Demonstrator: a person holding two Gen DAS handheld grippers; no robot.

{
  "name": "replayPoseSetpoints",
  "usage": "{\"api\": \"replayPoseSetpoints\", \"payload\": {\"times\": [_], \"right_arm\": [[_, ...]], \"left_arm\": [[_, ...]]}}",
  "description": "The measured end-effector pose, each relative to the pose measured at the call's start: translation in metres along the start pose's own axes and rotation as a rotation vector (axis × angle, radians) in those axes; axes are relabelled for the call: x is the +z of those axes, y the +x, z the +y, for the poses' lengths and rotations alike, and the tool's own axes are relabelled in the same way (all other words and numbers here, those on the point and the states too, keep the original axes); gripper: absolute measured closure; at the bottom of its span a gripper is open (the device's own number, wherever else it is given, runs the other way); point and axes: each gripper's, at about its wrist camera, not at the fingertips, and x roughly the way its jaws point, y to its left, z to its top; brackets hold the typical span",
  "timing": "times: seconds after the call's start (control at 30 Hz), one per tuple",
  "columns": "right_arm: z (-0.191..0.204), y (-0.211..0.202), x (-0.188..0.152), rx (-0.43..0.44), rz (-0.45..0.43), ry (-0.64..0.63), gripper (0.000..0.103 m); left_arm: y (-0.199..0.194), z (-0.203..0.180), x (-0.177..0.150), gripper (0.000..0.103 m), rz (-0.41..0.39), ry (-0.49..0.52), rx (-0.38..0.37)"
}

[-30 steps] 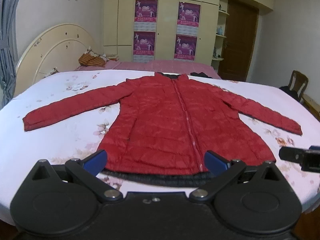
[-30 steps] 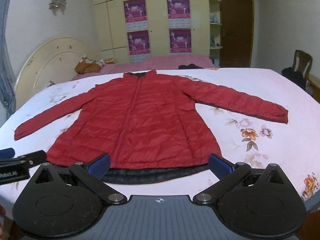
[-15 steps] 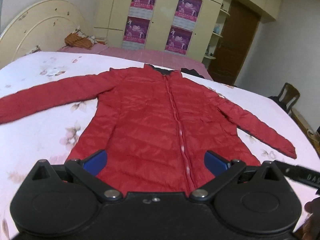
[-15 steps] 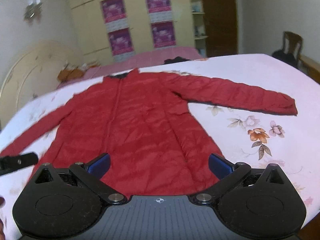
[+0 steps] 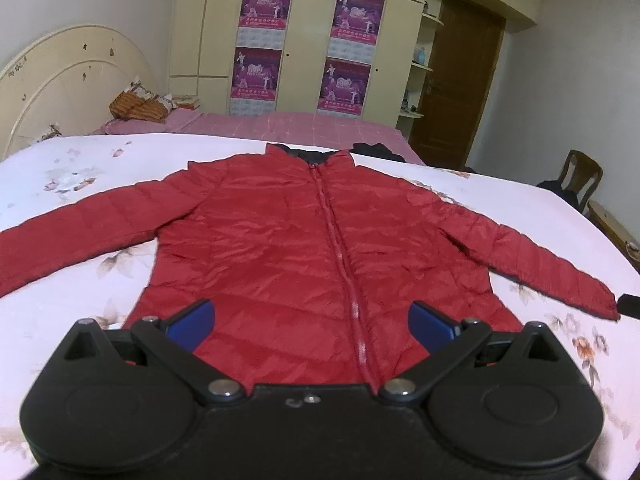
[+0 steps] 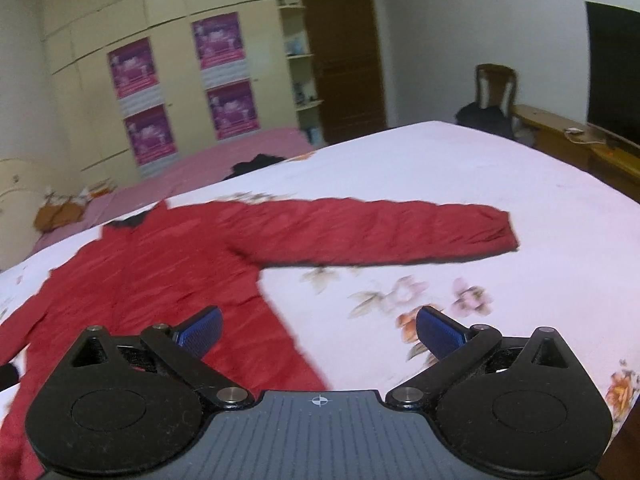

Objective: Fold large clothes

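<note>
A red quilted jacket (image 5: 320,240) lies flat and zipped on the floral bedspread (image 5: 60,304), both sleeves spread outward. My left gripper (image 5: 312,320) hovers open above the jacket's lower front, its blue pads wide apart with nothing between them. In the right wrist view the jacket (image 6: 168,276) fills the left side, its right sleeve (image 6: 384,232) reaching toward the middle. My right gripper (image 6: 320,330) stands open over the jacket's right hem edge and the bare spread, holding nothing. A black tip of the right gripper (image 5: 630,306) shows at the left view's right edge.
A pink bed (image 5: 300,124) and cream wardrobe with purple posters (image 5: 304,48) stand behind. A brown door (image 5: 456,80), a wooden chair (image 6: 494,88) with dark items, and a low wooden bench with a dark screen (image 6: 612,76) sit at right. Dark cloth (image 5: 376,150) lies beyond the collar.
Both grippers have moved forward over the jacket's hem. The right one has swung to the right, so the right sleeve now sits ahead of it. Both stay open.
</note>
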Motion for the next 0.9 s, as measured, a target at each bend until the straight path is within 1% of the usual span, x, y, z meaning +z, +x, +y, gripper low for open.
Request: {"api": "replayPoseSetpoints", "payload": {"times": [0.03,0.07,0.1,0.17,0.27,0.37,0.5,0.6,0.67,0.7,0.77,0.9], "right_arm": [[-0.008,0.007,0.005,-0.008,-0.007,0.011,0.014],[-0.015,0.015,0.009,-0.011,-0.004,0.021,0.032],[-0.022,0.026,0.014,-0.017,0.015,0.042,0.055],[-0.04,0.046,0.025,-0.022,0.028,0.101,0.055],[-0.067,0.069,0.039,-0.044,0.013,0.162,0.055],[-0.102,0.094,0.047,-0.074,0.03,0.244,0.055],[-0.14,0.122,0.047,-0.11,0.065,0.331,0.055],[-0.156,0.138,0.041,-0.132,0.087,0.376,0.054],[-0.166,0.145,0.036,-0.133,0.094,0.414,0.049],[-0.17,0.147,0.035,-0.134,0.092,0.432,0.042],[-0.178,0.151,0.032,-0.133,0.088,0.465,0.042],[-0.192,0.157,0.035,-0.1,0.049,0.513,0.042]], "left_arm": [[0.005,-0.003,0.003,0.0,0.002,-0.001,0.0],[0.009,-0.007,0.006,0.0,0.001,0.001,0.002],[0.013,-0.01,0.008,0.0,0.001,0.003,0.009],[0.023,-0.016,0.015,0.0,0.006,0.002,0.022],[0.042,-0.03,0.026,0.0,0.009,0.017,0.035],[0.068,-0.044,0.031,0.0,0.044,0.03,0.049],[0.1,-0.06,0.031,0.0,0.091,0.055,0.062],[0.12,-0.071,0.031,0.0,0.116,0.065,0.07],[0.13,-0.076,0.031,0.0,0.126,0.072,0.073],[0.134,-0.079,0.032,0.0,0.129,0.075,0.076],[0.141,-0.083,0.033,0.0,0.135,0.08,0.078],[0.155,-0.09,0.035,0.0,0.143,0.091,0.095]]}}
